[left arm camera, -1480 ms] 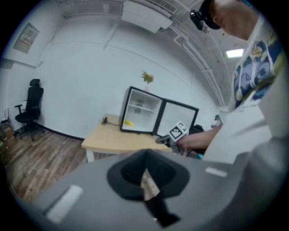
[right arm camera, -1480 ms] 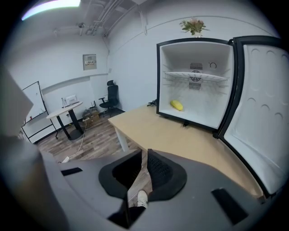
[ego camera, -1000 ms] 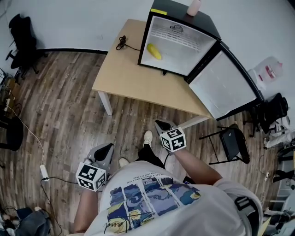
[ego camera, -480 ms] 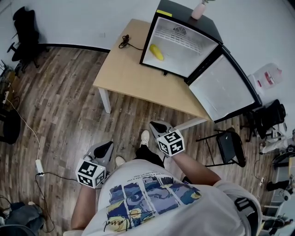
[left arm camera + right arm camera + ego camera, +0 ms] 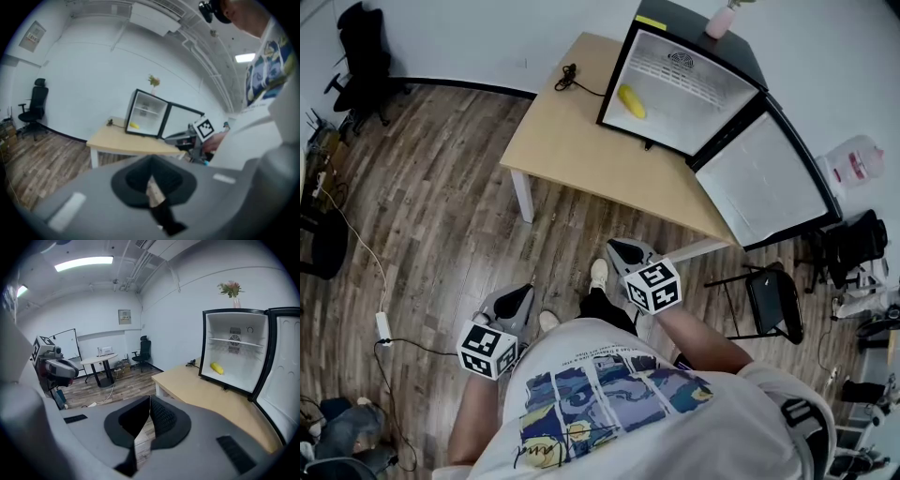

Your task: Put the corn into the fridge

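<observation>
At upper right of the head view, the corn lies inside the open fridge on the table, while low centre the left gripper and right gripper show jaws pressed together, empty.

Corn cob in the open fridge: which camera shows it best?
The right gripper view: it looks level into the black mini fridge and shows the yellow corn cob lying on its floor, below the shelf. The head view shows it from steeply above; the left gripper view, only as a distant yellow speck.
</observation>
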The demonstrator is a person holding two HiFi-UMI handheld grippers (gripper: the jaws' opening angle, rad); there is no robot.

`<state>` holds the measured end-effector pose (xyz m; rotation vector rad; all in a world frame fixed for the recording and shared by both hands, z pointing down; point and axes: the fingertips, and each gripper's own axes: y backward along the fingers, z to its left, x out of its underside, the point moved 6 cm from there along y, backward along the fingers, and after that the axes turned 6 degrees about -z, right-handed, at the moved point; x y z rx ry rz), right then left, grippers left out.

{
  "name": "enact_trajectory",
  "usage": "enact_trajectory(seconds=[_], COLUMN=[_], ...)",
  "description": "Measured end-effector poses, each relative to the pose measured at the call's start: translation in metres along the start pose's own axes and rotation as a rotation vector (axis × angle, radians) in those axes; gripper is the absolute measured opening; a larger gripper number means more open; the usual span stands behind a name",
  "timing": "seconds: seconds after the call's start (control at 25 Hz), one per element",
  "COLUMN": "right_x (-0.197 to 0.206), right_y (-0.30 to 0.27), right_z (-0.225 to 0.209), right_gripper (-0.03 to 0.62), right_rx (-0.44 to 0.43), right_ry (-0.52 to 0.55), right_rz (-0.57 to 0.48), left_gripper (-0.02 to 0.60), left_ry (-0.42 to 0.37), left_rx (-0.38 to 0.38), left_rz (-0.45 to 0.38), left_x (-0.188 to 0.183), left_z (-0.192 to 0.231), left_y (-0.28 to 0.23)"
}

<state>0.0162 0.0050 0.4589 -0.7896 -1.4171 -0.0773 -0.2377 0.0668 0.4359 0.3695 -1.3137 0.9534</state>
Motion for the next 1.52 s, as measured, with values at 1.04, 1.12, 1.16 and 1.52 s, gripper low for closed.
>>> enact_trajectory(seconds=[1.04,1.12,1.16,1.52], right_x=[-0.008,-0.013,-0.015,-0.032], right_y=[-0.01,-0.017,-0.02,-0.045], right_z=[-0.054,-0.065,-0.07,-0.141], right_gripper=[0.012,0.012,0.012,0.012], right_rx=[0.017,0.018,0.019,0.016], right_ry=[-0.006,-0.005,-0.006,-0.014], right_rz=[-0.013,-0.02,-0.024,-0.027], left_gripper=[0.009,0.009,0.009,0.009], left_ry=[-0.019,-0.024,-0.026,-0.038], left_rx=[0.061,0.062,0.061,0.048], left_rz=[0.058,0.064,0.069,0.066], left_x=[-0.022,-0.027,-0.029,-0.063], left_z=[0.005,0.009,0.012,0.025], left_y=[-0.064,-0.074,-0.08,-0.146])
